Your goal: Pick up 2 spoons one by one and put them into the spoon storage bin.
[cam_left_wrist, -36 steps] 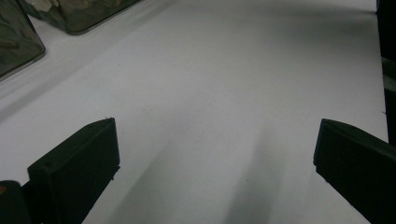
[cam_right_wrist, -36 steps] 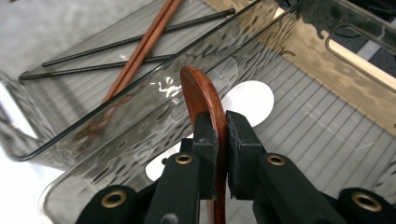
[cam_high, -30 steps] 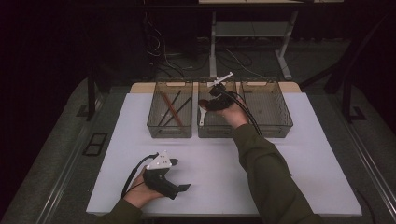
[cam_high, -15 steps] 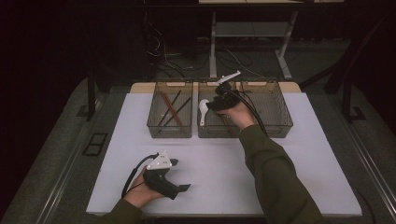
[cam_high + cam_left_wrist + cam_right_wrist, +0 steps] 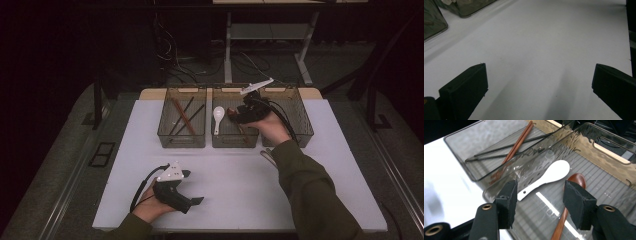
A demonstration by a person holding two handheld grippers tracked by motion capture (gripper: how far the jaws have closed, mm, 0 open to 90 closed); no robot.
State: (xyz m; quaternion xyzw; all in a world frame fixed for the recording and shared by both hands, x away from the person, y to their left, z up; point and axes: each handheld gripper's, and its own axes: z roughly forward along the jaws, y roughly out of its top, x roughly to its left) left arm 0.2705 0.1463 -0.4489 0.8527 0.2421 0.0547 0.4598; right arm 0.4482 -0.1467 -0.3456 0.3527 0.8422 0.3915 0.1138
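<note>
A: Where did things sit?

B: Middle tray [image 5: 235,141], frame center, held the white spoon [image 5: 218,119], bowl up-frame, handle down-frame, beside a brown spoon [image 5: 566,212].

A: And the right gripper [image 5: 239,114]?

B: Just right of it. Its jaws had just been opening, half spread, pinching nothing; the spoon lay beyond them, apart.

A: The left gripper [image 5: 192,201]?

B: Lower left, jaws wide, empty, far off.

A white spoon [image 5: 549,178] and a reddish-brown wooden spoon [image 5: 570,202] lay in a smoky, rippled clear bin [image 5: 599,152]. Brown and black chopsticks [image 5: 517,143] filled another. The counter [image 5: 240,185] was white.
</note>
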